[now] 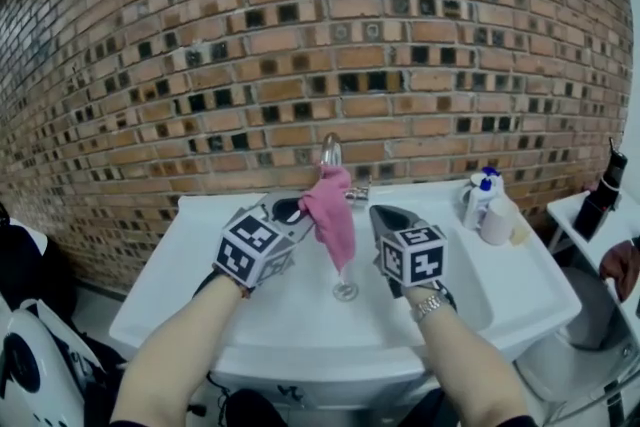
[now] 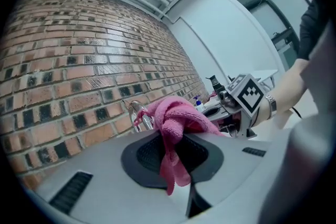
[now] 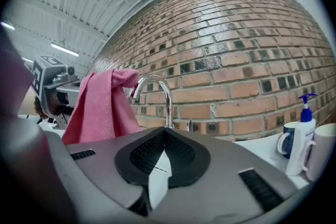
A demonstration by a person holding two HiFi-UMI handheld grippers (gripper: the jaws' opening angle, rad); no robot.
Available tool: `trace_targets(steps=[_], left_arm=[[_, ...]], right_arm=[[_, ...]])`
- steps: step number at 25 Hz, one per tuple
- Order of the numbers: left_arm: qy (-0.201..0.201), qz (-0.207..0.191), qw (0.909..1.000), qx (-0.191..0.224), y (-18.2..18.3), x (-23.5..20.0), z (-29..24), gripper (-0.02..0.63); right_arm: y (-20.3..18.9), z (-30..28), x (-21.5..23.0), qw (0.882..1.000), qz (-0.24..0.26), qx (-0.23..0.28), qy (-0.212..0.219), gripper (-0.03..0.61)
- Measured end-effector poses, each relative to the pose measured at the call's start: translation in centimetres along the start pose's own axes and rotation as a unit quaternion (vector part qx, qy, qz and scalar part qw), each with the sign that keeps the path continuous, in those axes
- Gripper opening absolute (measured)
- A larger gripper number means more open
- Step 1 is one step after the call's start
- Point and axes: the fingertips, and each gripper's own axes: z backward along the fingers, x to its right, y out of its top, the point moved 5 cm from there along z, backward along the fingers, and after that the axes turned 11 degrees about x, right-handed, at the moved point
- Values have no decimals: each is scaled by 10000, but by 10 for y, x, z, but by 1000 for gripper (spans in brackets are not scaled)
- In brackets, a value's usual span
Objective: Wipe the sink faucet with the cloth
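A pink cloth [image 1: 332, 215] hangs from my left gripper [image 1: 297, 207], whose jaws are shut on it. In the left gripper view the cloth [image 2: 176, 128] bunches between the pads, just in front of the chrome faucet [image 2: 137, 114]. The faucet [image 1: 331, 155] curves up from the back of the white sink [image 1: 200, 260], and the cloth's top touches its spout. My right gripper [image 1: 384, 215] hovers over the basin to the right of the faucet, shut and empty. In the right gripper view the faucet [image 3: 157, 94] stands straight ahead, with the cloth [image 3: 105, 105] draped at its left.
A brick wall [image 1: 320, 45] backs the sink. A blue-capped pump bottle [image 1: 483, 197], a mug and a white cup [image 1: 497, 220] stand at the sink's back right. The drain [image 1: 345, 291] sits in the basin. A dark bottle [image 1: 603, 190] rests on a side surface at right.
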Motion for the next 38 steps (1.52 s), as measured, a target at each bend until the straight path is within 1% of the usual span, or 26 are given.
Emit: trace_targets(steps=[2,4,9,10,12,13,15,20,22,24,27,28,31,34,37,38], left_arm=[[-140,62,9999,55,1,4,4,48],[-326,139,9993,114,2,10,9,48],[-933,312,9950,154,6,29,23,49],[-1043,342,9938,155,6,31,27,48],[-1230,397,9915,152,6,35,34,49],[-1312,421,9904,144,6,38,38,49],[-1466,467,9880,116,5,42,45,49],[-1760,594,9825,101,4,51,61,49],[-1907,658,9794,118,6,54,67,49],[-2089,720,9752,134,8,59,73,48],[-2360,782,9685,134,11,69,80,49],[-2456,798,9660,135,13,73,82,48],[-2761,853,9572,143,17,86,87,48],[-3009,888,9494,148,22,97,89,49],[-3102,910,9462,162,26,101,89,49],[-3103,925,9460,169,26,100,89,49]], right_arm=[[8,8,1,10000,-64,21,69,12],[15,18,1,9997,-80,40,225,12],[39,45,-13,9942,-91,273,1032,15],[45,50,-18,9917,-136,330,1236,46],[55,59,-30,9848,-228,398,1674,89],[60,63,-36,9809,-251,415,1882,123],[66,72,-48,9728,-270,370,2272,162],[70,88,-75,9516,-351,-48,3054,341],[68,91,-85,9430,-372,-236,3298,377],[67,93,-93,9364,-378,-358,3469,394],[65,94,-105,9280,-414,-480,3672,397],[63,95,-109,9245,-409,-542,3751,413],[53,97,-125,9098,-367,-805,4055,413],[43,101,-137,8940,-438,-996,4346,413],[37,107,-141,8810,-462,-1061,4587,411],[36,108,-140,8793,-443,-1055,4623,382]])
